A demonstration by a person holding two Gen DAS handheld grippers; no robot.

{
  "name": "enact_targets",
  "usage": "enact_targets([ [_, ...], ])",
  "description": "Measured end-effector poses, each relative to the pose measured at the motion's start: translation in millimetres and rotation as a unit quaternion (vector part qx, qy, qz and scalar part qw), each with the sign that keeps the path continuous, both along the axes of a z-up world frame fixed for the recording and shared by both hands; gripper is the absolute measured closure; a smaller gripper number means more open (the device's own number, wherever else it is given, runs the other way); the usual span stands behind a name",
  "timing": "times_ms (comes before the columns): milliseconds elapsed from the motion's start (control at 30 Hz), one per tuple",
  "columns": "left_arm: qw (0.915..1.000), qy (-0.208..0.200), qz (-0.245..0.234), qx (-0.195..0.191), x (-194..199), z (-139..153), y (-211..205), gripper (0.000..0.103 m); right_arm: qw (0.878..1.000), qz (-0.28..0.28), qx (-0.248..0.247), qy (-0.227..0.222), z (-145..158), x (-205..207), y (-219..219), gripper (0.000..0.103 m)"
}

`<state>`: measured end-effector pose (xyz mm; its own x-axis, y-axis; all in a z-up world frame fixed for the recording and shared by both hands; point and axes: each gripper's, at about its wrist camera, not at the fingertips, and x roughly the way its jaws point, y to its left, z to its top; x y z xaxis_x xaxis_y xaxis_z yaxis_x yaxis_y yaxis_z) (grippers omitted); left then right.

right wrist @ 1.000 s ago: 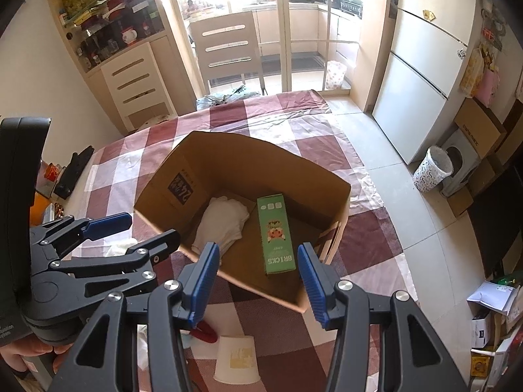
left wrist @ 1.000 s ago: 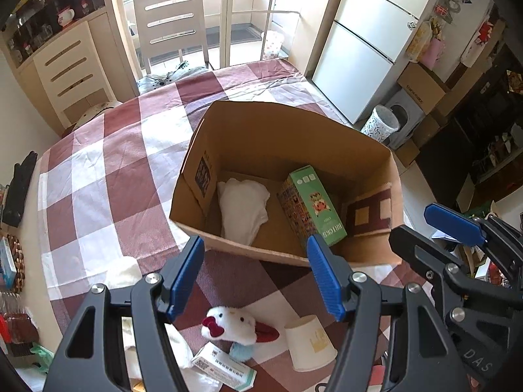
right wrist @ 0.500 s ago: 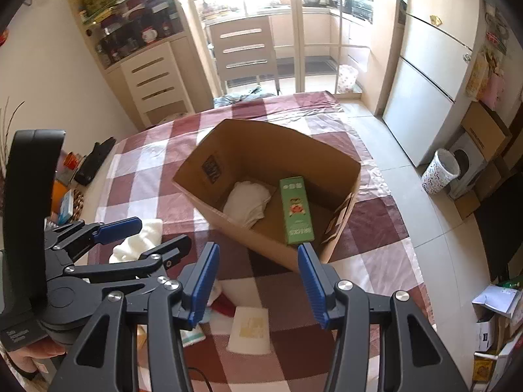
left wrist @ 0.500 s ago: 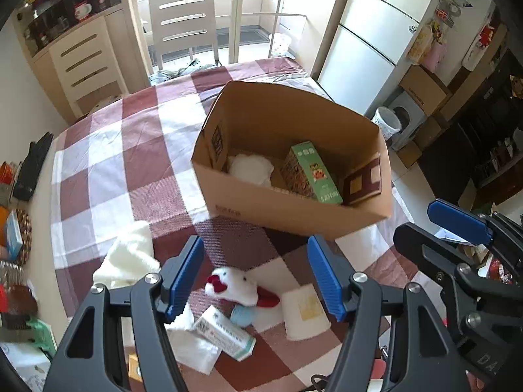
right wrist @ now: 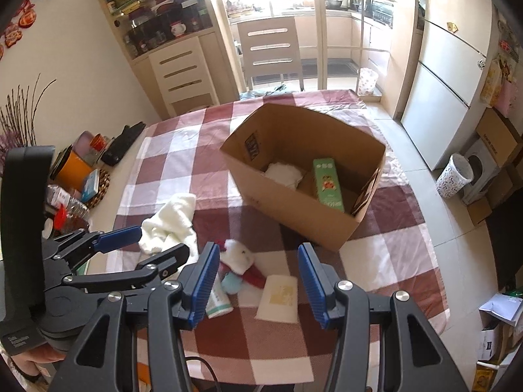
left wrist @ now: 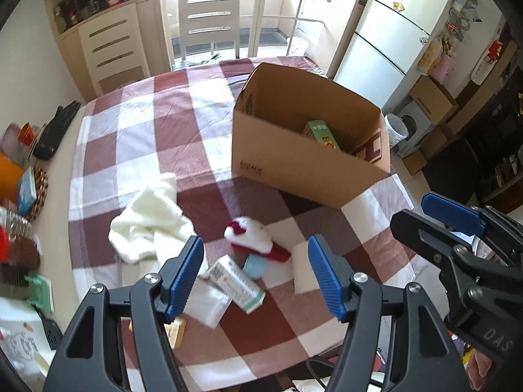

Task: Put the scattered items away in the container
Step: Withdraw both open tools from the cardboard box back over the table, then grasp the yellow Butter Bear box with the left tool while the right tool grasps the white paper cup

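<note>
- We see the cardboard box (right wrist: 304, 176) standing open on the checked tablecloth (right wrist: 183, 170), toward the far right part of the table.
- Inside it we spot a green carton (right wrist: 328, 181) lying flat beside a white cloth (right wrist: 282, 173); from the left wrist camera only the carton's top (left wrist: 320, 134) peeks over the box wall (left wrist: 294, 166).
- In front of the box the scattered things lie together: a red-and-white plush toy (left wrist: 253, 235), a small light-blue piece (left wrist: 255, 266) just beside it, a white-and-green packet (left wrist: 237, 282) and a flat pale paper cup (right wrist: 279, 297).
- A fluffy white towel (left wrist: 153, 219) sits crumpled to the left of that cluster, near but apart from the box.
- Our left gripper (left wrist: 255, 277) hangs above the packet and toy, blue pads spread wide, holding nothing.
- Our right gripper (right wrist: 258, 281) hovers over the toy and the cup, fingers also wide apart and empty.
- Each gripper shows up at the edge of the other's camera.
- Past the table we make out a slatted chair (right wrist: 269, 49) and a white fridge (right wrist: 451, 75).
</note>
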<state>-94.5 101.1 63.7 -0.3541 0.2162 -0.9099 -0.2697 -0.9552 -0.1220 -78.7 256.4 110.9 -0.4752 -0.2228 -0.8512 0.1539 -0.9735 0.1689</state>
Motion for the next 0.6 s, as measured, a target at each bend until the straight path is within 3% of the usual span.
enact_targets([
  [600, 0.9967, -0.032, 0.074, 0.002, 61, -27, -85, 0.036, 1.0, 0.01, -0.003, -0.028, -21, 47, -12, 0.052],
])
